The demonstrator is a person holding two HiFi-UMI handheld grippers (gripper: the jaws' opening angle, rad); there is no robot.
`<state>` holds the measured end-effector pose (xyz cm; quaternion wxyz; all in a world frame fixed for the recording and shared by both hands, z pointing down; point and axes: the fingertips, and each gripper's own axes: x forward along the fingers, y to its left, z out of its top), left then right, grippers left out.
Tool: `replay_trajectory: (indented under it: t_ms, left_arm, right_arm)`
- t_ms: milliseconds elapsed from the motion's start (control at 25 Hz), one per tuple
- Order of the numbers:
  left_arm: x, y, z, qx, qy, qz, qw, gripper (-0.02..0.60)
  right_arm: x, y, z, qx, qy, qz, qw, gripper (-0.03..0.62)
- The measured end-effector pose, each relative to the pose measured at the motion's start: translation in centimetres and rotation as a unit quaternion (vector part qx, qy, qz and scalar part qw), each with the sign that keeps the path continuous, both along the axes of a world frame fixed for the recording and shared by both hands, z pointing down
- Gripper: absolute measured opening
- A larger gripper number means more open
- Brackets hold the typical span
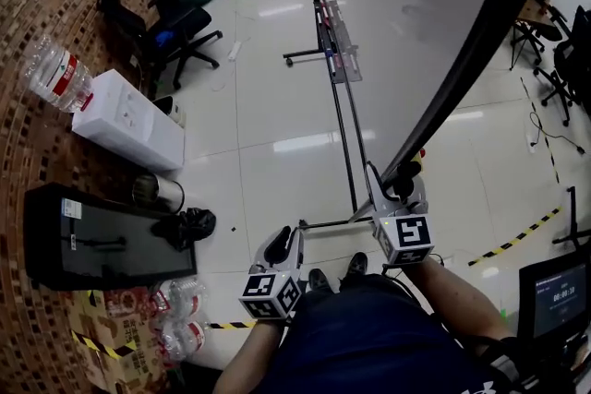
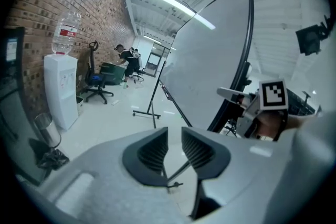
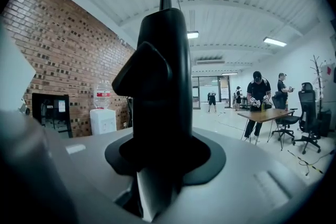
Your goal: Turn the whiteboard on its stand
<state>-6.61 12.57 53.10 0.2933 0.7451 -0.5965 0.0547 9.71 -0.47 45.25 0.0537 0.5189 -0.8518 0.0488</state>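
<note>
While my right claw (image 1: 401, 192) grips the whiteboard (image 1: 416, 23) by its dark frame, at the near corner, my left claw (image 2: 174, 136) hangs empty.
I see the left jaws slightly apart, with bare floor (image 1: 268, 115) showing through the gap. The board leans on its wheeled stand (image 1: 343, 143), and a water dispenser (image 1: 125, 120) sits off by the brick wall.

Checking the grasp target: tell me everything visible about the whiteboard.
The whiteboard is a large pale grey panel with a blank face and a dark frame. It is carried on a black wheeled stand with a pen tray. Its tilt is hard to judge. The right gripper is closed on its lower frame edge, and the left gripper is clear of it.
</note>
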Motion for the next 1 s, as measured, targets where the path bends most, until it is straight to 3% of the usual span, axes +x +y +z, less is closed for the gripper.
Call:
replay_trajectory:
  t_ms: [120,400,640,1000]
  left_arm:
    - [-0.5,0.7,0.2,0.013,0.014,0.008,0.9998,0.083]
    - [-1.9,3.8,2.7,-0.022,0.032,0.024,0.9989,0.083]
    - [0.6,4.1,0.3,-0.009,0.019,0.061,0.9979,0.083]
    - [6.1,5.1,-1.4,-0.001,-0.010,0.067,0.9977,0.083]
  right_arm:
    - [1.6,0.9,-0.1,0.007,0.002,0.013,1.000,0.156]
    - [4.0,3.8,-0.5,0.002,-0.001,0.032,0.999,0.147]
    - [5.7,6.2,-0.1,0.011,0.000,0.030,0.999,0.146]
    - [6.5,9.0,-0.3,0.012,-0.004,0.014,1.000,0.152]
